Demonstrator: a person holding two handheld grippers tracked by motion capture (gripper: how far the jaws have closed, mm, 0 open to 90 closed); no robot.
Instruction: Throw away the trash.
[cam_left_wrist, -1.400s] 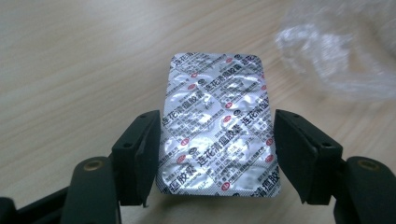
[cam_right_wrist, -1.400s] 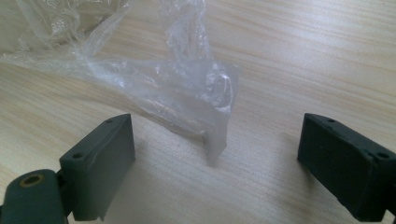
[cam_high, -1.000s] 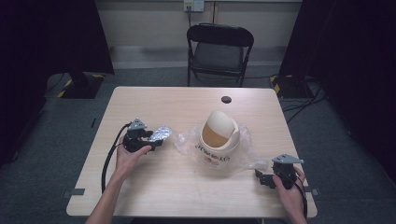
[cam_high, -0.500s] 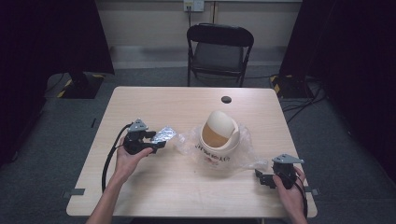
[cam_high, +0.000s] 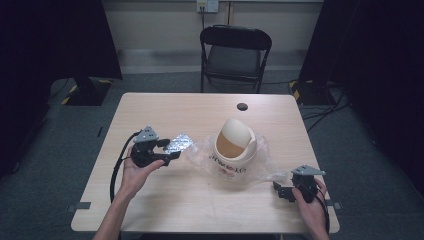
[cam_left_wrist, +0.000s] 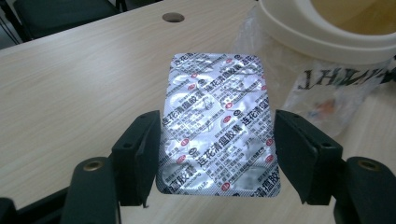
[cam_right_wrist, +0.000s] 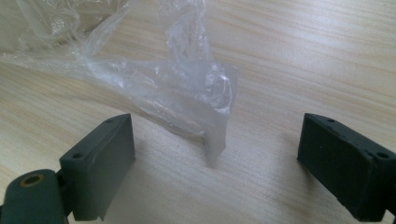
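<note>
Your left gripper (cam_high: 167, 151) is clamped on the foil blister pack (cam_left_wrist: 217, 123), both jaws pressing its long edges, and compared with a second ago you've lifted it off the worktop (cam_high: 150, 115) and carried it a little toward the bin. The blister pack juts out ahead of the jaws, printed side up. Just beyond its far end sits the cream swing-lid bin (cam_high: 235, 142) on its crumpled clear plastic bag (cam_high: 260, 170). That lift suggests the pickup is done and the carry is under way; the bin's opening is the likely target, though its flap looks to be in the way.

Your right gripper (cam_high: 281, 191) hasn't budged. It rests low on the worktop with jaws spread wide, a twisted corner of the bag lying between them, touched by neither. If you mean to steady the bag, that grip isn't made yet.
</note>
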